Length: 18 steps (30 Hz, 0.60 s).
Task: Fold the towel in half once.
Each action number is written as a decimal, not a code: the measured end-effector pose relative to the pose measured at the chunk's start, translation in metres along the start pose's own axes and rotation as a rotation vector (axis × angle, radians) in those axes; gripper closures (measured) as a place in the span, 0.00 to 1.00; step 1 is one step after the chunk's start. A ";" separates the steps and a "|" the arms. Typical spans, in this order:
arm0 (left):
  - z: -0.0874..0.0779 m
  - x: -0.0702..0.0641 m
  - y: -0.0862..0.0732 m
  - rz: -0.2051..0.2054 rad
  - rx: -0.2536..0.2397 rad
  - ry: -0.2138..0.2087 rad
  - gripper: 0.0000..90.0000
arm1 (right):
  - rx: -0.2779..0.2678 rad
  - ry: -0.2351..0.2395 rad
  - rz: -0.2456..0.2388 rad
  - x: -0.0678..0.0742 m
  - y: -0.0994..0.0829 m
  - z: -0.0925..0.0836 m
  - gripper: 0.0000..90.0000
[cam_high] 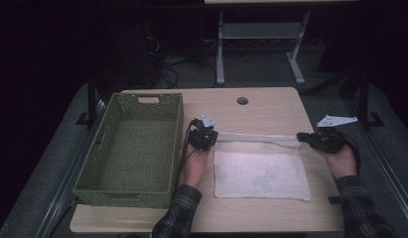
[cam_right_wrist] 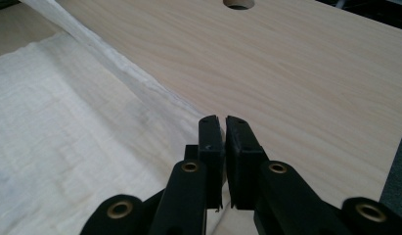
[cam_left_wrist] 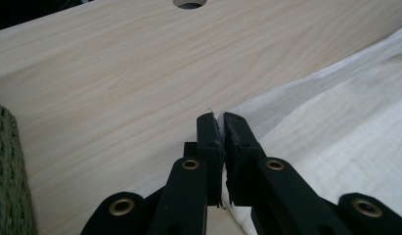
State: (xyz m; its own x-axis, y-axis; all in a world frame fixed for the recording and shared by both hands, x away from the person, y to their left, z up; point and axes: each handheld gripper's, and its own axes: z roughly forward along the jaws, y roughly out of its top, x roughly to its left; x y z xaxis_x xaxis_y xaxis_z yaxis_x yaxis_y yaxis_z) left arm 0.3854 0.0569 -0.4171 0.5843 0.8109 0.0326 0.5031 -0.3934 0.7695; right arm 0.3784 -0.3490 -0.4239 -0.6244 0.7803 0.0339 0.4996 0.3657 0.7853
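1. Up off the bench, the far edge of the white cloth hangs stretched between the two grippers, while its near part lies flat toward the bench's near edge.
2. Left hand-held gripper: jaws pressed together on the cloth's far left corner.
3. Right hand-held gripper: jaws clamped on the cloth's far right corner, near the bench's right edge.
4. Green woven basket stands along the bench's left edge, just beside the left hand.
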 end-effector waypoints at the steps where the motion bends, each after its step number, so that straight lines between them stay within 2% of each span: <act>1: -0.002 -0.001 -0.002 0.002 -0.004 -0.007 0.95 | 0.001 0.005 -0.003 0.002 -0.001 -0.002 0.95; 5: -0.011 -0.005 -0.012 0.006 -0.022 -0.039 0.95 | 0.005 0.019 -0.002 0.009 -0.008 -0.009 0.95; 11: -0.016 -0.011 -0.026 -0.029 -0.021 -0.105 0.95 | 0.025 0.039 0.004 0.013 -0.019 -0.013 0.95; 18: -0.026 -0.016 -0.037 -0.030 -0.024 -0.147 0.95 | 0.034 0.063 -0.003 0.022 -0.029 -0.024 0.95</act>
State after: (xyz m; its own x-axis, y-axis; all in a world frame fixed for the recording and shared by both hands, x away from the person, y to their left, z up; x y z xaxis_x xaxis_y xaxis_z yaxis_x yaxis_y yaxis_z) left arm 0.3411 0.0695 -0.4292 0.6569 0.7494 -0.0827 0.5074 -0.3583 0.7837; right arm 0.3355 -0.3550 -0.4313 -0.6624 0.7457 0.0713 0.5169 0.3861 0.7640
